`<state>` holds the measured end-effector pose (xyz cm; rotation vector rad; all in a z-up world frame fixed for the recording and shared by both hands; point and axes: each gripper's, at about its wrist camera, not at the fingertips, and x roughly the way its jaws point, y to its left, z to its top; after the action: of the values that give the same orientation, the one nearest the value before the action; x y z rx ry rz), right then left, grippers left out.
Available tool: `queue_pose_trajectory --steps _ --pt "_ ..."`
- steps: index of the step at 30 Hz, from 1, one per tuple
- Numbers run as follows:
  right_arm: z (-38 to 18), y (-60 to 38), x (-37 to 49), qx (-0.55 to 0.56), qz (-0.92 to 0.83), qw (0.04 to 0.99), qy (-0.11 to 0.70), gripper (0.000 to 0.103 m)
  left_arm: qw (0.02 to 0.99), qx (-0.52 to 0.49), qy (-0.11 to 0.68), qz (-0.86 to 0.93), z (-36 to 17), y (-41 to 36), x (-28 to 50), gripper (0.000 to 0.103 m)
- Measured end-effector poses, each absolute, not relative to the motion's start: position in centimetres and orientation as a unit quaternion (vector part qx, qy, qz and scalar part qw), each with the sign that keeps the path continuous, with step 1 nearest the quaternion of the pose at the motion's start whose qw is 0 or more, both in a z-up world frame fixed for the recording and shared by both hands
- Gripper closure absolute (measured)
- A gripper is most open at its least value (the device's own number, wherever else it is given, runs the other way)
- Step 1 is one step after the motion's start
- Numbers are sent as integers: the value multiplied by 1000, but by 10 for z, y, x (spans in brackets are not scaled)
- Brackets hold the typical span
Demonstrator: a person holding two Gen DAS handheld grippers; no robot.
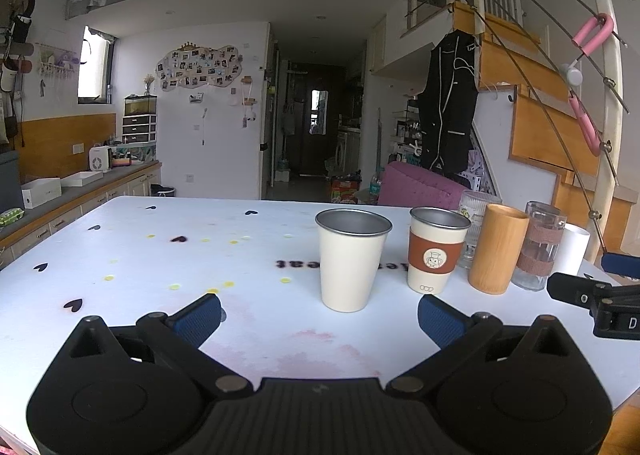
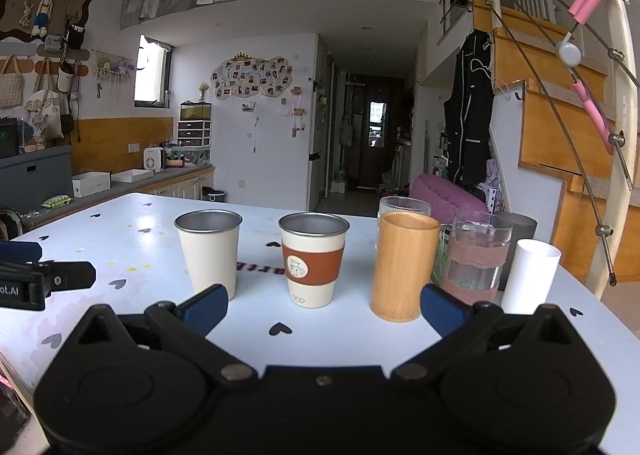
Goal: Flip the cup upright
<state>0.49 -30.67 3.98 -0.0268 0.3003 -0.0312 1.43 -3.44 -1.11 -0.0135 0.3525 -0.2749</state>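
Observation:
A plain cream metal cup (image 1: 350, 259) stands upright on the white table (image 1: 160, 255), just beyond my open, empty left gripper (image 1: 318, 321). It also shows in the right wrist view (image 2: 210, 253). To its right stands a cream cup with a brown sleeve (image 1: 436, 251), which also shows in the right wrist view (image 2: 312, 259), upright. My right gripper (image 2: 324, 313) is open and empty, a little short of the sleeved cup and a bamboo cup (image 2: 404, 265). Every cup I see stands upright.
Right of the bamboo cup (image 1: 496, 249) stand a banded glass (image 2: 476, 255), a white tube cup (image 2: 528, 275), a ribbed glass (image 2: 402, 207) and a dark cup (image 2: 520, 227). The right gripper's body (image 1: 596, 301) shows at the right edge of the left view. A counter runs along the left wall.

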Motion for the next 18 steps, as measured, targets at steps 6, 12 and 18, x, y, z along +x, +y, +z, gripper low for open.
queue_pose_trajectory --steps 6,12,18 --pt "40 -307 4 -13 -15 989 148 0 975 -7 175 -136 -11 -35 14 0" --pt "40 -307 4 -13 -16 989 147 0 975 -8 174 -135 -11 -34 14 0" --pt "42 -307 3 -14 -16 989 147 0 975 -8 174 -135 -11 -35 14 0"
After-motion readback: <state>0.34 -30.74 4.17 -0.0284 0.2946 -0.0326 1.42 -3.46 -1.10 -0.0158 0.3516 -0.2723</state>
